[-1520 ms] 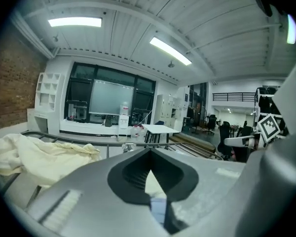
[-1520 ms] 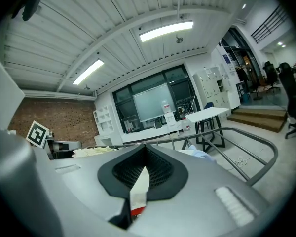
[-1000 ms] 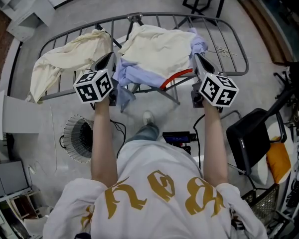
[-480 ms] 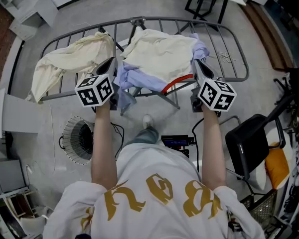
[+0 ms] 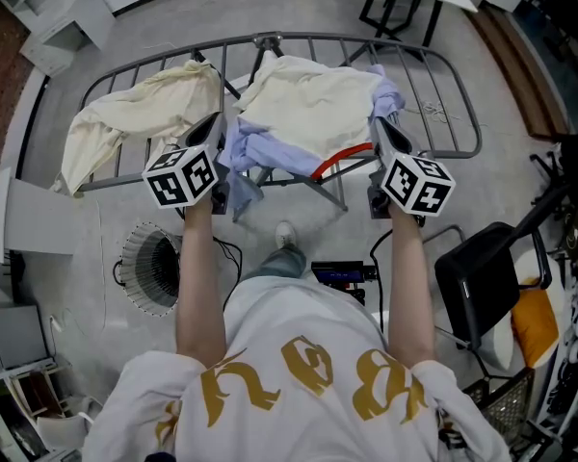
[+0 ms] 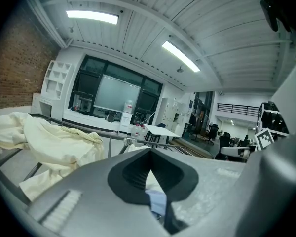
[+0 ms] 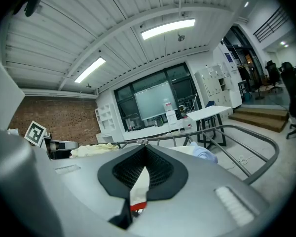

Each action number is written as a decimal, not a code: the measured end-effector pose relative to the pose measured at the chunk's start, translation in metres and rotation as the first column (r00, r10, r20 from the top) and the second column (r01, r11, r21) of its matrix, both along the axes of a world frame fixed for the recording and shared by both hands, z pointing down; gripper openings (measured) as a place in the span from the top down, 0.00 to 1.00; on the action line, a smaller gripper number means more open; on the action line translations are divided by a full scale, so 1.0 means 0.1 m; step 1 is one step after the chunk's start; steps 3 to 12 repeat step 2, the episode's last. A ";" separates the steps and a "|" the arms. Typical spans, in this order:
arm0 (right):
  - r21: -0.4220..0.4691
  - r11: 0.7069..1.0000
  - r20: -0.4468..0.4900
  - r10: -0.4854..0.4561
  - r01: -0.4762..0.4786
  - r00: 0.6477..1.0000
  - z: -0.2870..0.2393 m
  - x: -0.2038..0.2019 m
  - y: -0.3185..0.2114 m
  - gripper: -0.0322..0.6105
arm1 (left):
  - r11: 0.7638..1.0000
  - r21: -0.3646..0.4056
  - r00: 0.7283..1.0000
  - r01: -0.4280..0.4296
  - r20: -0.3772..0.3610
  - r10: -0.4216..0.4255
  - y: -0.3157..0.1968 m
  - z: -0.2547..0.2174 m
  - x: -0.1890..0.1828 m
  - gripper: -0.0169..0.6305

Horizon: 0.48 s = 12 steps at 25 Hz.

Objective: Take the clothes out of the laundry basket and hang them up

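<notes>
Rack [image 5: 328, 37] carries cream shirt [image 5: 313, 99] over blue shirt [image 5: 260, 147]; cream cloth [image 5: 125, 118] on left bars. Left gripper [image 5: 215, 128] beside blue shirt, right gripper [image 5: 380, 128] at cream shirt's right edge. Both claws closed at tips; fabric shows in gaps, grip unclear.

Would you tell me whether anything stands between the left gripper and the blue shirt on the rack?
Nothing visible does: the left gripper has its tip right at the left edge of the blue shirt. A cream garment lies over most of the shirt, though, on the rack.
</notes>
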State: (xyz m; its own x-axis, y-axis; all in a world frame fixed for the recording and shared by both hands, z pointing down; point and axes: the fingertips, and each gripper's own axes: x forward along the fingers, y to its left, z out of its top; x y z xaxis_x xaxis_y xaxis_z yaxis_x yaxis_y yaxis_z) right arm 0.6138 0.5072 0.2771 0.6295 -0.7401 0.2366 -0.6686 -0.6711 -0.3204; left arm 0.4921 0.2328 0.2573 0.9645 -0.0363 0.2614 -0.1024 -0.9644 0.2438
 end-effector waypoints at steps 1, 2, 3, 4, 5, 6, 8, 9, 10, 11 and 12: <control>0.000 1.000 0.001 0.001 -0.001 1.000 0.00 0.00 0.01 0.91 | 1.000 -0.001 1.000 -0.001 0.003 0.001 0.01 0.01 0.00 0.97; 0.001 1.000 0.002 0.002 -0.002 1.000 0.01 0.00 0.02 0.91 | 1.000 -0.003 1.000 -0.003 0.005 0.003 0.02 0.02 0.00 0.97; 0.001 1.000 0.002 0.002 -0.002 1.000 0.01 0.00 0.02 0.91 | 1.000 -0.003 1.000 -0.003 0.005 0.003 0.02 0.02 0.00 0.97; 0.001 1.000 0.002 0.002 -0.002 1.000 0.01 0.00 0.02 0.91 | 1.000 -0.003 1.000 -0.003 0.005 0.003 0.02 0.02 0.00 0.97; 0.001 1.000 0.002 0.002 -0.002 1.000 0.01 0.00 0.02 0.91 | 1.000 -0.003 1.000 -0.003 0.005 0.003 0.02 0.02 0.00 0.97; 0.001 1.000 0.002 0.002 -0.002 1.000 0.01 0.00 0.02 0.91 | 1.000 -0.003 1.000 -0.003 0.005 0.003 0.02 0.02 0.00 0.97; 0.001 1.000 0.002 0.002 -0.002 1.000 0.01 0.00 0.02 0.91 | 1.000 -0.003 1.000 -0.003 0.005 0.003 0.02 0.02 0.00 0.97; 0.001 1.000 0.002 0.002 -0.002 1.000 0.01 0.00 0.02 0.91 | 1.000 -0.003 1.000 -0.003 0.005 0.003 0.02 0.02 0.00 0.97; 0.001 1.000 0.002 0.002 -0.002 1.000 0.01 0.00 0.02 0.91 | 1.000 -0.003 1.000 -0.003 0.005 0.003 0.02 0.02 0.00 0.97; 0.001 1.000 0.002 0.002 -0.002 1.000 0.01 0.00 0.02 0.91 | 1.000 -0.003 1.000 -0.003 0.005 0.003 0.02 0.02 0.00 0.97; 0.001 1.000 0.002 0.002 -0.002 1.000 0.01 0.00 0.02 0.91 | 1.000 -0.003 1.000 -0.003 0.005 0.003 0.02 0.02 0.00 0.97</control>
